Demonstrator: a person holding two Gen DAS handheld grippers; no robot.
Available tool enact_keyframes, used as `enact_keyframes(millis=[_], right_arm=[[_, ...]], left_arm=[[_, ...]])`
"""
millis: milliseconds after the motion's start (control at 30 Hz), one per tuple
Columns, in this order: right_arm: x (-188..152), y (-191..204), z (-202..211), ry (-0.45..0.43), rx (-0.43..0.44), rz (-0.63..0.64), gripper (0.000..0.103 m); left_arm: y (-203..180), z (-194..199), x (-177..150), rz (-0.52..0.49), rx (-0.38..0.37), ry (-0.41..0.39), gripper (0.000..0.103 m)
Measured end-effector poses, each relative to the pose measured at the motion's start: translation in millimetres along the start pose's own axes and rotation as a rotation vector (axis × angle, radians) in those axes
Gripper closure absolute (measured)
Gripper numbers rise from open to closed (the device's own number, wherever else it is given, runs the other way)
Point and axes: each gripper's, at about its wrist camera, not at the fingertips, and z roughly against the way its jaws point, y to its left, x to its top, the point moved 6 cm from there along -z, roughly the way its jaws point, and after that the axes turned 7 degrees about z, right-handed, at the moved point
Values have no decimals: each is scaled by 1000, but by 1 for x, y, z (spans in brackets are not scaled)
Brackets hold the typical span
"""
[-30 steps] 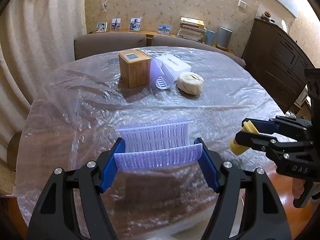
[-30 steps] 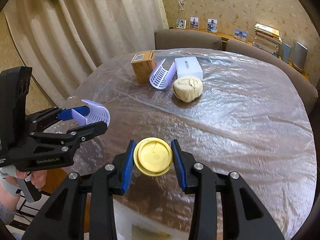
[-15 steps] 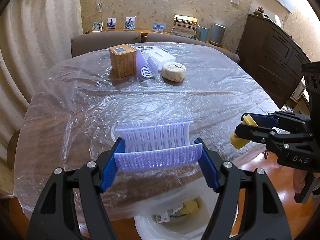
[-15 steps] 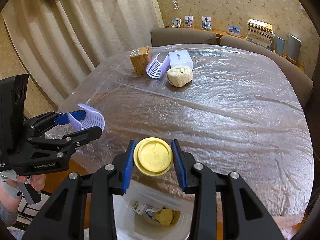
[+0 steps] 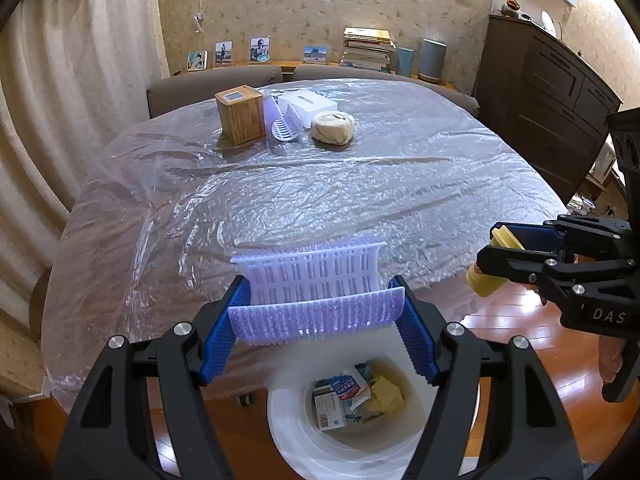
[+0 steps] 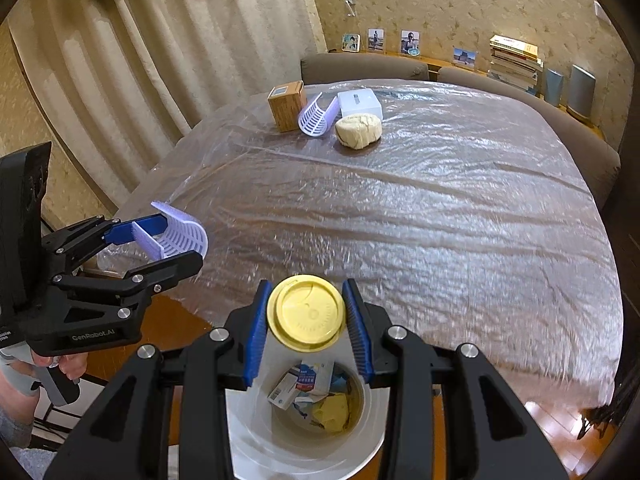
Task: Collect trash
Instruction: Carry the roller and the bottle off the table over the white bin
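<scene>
Left claw (image 5: 318,322) is clamped on a white slatted tray (image 5: 312,280), its blue pads (image 5: 222,330) pressing the tray's two ends, and it hangs right at the near edge of the bench (image 5: 360,184). Below it on the wooden floor, the white bin (image 5: 304,436) gapes open, with cartons and a yellow scrap inside.

Over to the right claw (image 6: 306,314): it's closed tight on a yellow cup (image 6: 306,312), lid facing the camera, blue pads pinching it from both sides. In the right wrist view the cup sits directly above the bin (image 6: 248,432); in the left wrist view that same claw (image 5: 490,258) shows off to the right, past the bench edge, the cup (image 5: 486,280) poking out between its fingers.

A hand (image 6: 66,366) grips the left claw's handle at the left edge of the right view.

Far side of the bench, under its crinkled clear plastic cover (image 5: 180,184), four things are clustered: a brown box (image 5: 240,114), a second slatted tray (image 5: 285,122) leaning between that box and a white box (image 5: 308,104), and a round beige lump (image 5: 333,127) just beside them. All four are well apart from both claws.
</scene>
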Motion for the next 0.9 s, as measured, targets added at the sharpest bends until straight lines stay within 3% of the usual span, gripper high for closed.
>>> enact_keyframes(millis=[900], right_arm=[[-46,27,14,61,34,27,67]], left_arm=[[-23,9,-57,-43,-19,88,31]])
